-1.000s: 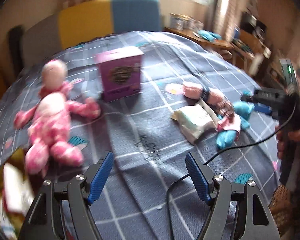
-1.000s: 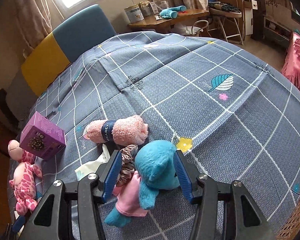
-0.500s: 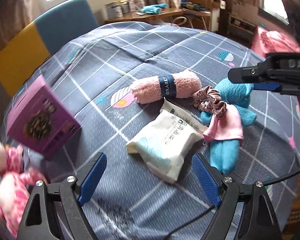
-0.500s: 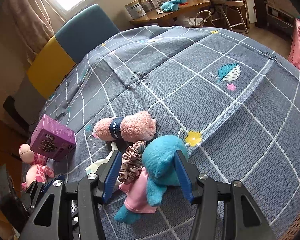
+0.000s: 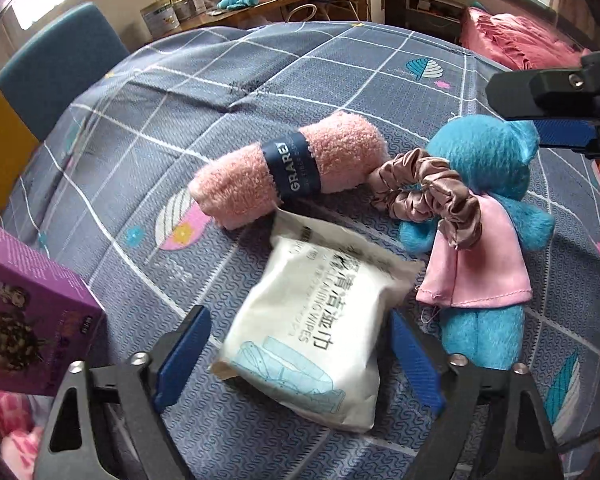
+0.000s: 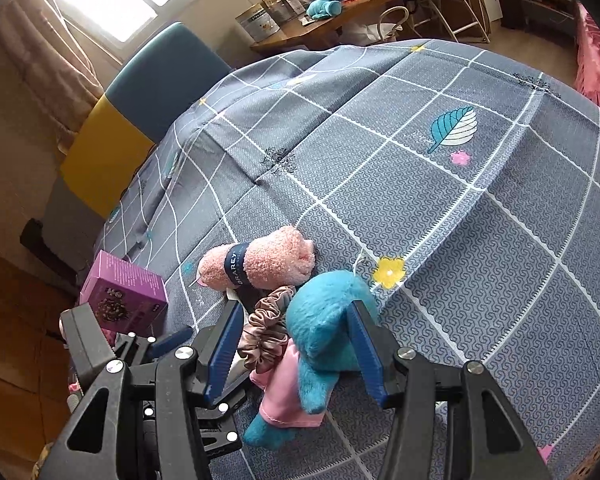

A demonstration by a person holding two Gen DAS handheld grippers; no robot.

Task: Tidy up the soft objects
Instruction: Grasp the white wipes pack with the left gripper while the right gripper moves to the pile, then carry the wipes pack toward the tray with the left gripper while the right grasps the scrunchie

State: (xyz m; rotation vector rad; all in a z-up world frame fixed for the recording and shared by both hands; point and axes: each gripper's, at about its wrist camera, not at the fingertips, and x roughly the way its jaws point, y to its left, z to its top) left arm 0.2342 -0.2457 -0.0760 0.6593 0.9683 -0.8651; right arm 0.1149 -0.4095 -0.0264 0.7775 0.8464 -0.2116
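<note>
Between the blue fingers of the left gripper [image 5: 300,352], whose jaws stand wide apart, lies a white wipes pack [image 5: 312,332] flat on the grey checked bedspread [image 5: 260,92]; neither finger visibly touches the pack. At 12 o'clock from the pack, just beyond its upper edge, a rolled pink towel [image 5: 288,176] with a dark band lies across the bedspread. At 2 o'clock from the pack, a brown satin scrunchie [image 5: 428,192] rests against the neck of a blue plush toy [image 5: 484,160] that wears a pink garment and lies on its back, legs toward the left gripper. At 9 o'clock from the pack, a purple box [image 5: 28,312] stands at the frame edge, with part of a pink plush [image 5: 8,420] below it. The right gripper [image 6: 296,352] has its jaws apart, one finger on each side of the blue plush toy's [image 6: 324,320] head; whether the fingers touch the fur cannot be told. In the right wrist view, the scrunchie [image 6: 266,332] sits at 9 o'clock from the head, the pink towel [image 6: 260,260] at 11 o'clock, and the purple box [image 6: 124,292] farther out at 9 o'clock. At 12 o'clock, beyond the bedspread [image 6: 440,200], stand a blue and yellow headboard [image 6: 140,100] and a wooden desk [image 6: 332,20] carrying tins.
</note>
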